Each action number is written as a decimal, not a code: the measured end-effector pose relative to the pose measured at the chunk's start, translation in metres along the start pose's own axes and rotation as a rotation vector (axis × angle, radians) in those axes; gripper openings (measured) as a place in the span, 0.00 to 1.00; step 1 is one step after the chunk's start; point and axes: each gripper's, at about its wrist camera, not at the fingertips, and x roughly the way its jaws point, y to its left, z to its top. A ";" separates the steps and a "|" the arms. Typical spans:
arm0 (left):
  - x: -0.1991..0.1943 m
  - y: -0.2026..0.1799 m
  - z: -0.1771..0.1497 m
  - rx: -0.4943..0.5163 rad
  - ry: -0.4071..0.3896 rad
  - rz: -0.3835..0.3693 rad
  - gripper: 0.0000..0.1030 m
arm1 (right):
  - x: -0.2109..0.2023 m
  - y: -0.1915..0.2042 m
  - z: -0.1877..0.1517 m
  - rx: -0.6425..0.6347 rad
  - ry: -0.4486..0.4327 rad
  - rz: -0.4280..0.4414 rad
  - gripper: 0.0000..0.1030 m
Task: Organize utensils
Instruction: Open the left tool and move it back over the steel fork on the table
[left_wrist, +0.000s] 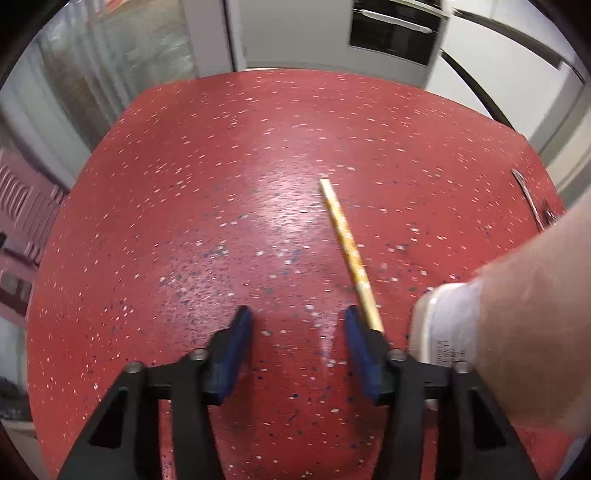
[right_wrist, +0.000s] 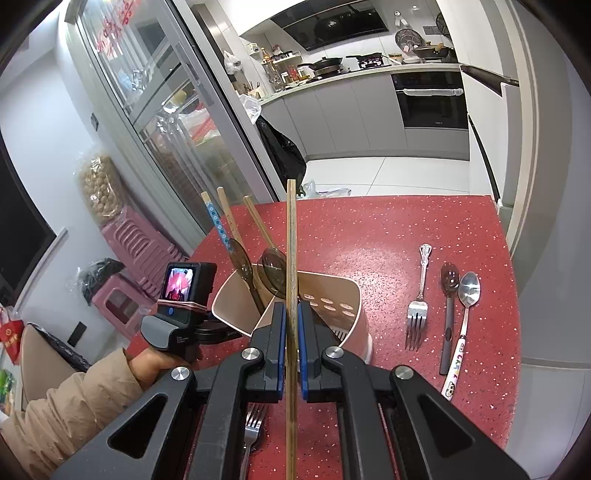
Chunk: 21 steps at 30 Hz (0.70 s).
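The right gripper (right_wrist: 291, 325), clamped mid-shaft on a light, stiff, slippery wooden chopstick (right_wrist: 291, 258), holds it upright at the utensil holder's (right_wrist: 354, 295) rim, while the left gripper (left_wrist: 299, 332) gapes empty, a yellow chopstick (left_wrist: 347, 247) at one o'clock.

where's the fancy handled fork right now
In the right wrist view the fork lies flat on the red table, right of the utensil holder, left of the dark spoon.

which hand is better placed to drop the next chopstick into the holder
Right. The right gripper is already shut on a chopstick just in front of the holder. The left gripper is open, holding nothing.
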 end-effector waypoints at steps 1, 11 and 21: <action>-0.004 -0.003 0.002 0.026 0.002 -0.003 0.50 | 0.000 0.000 0.000 0.004 -0.001 0.001 0.07; -0.013 0.019 -0.015 -0.053 -0.006 -0.118 0.24 | -0.011 -0.006 -0.005 0.026 -0.023 0.003 0.06; -0.071 0.041 -0.086 -0.137 -0.088 -0.261 0.24 | -0.018 -0.007 -0.020 0.044 -0.021 0.037 0.06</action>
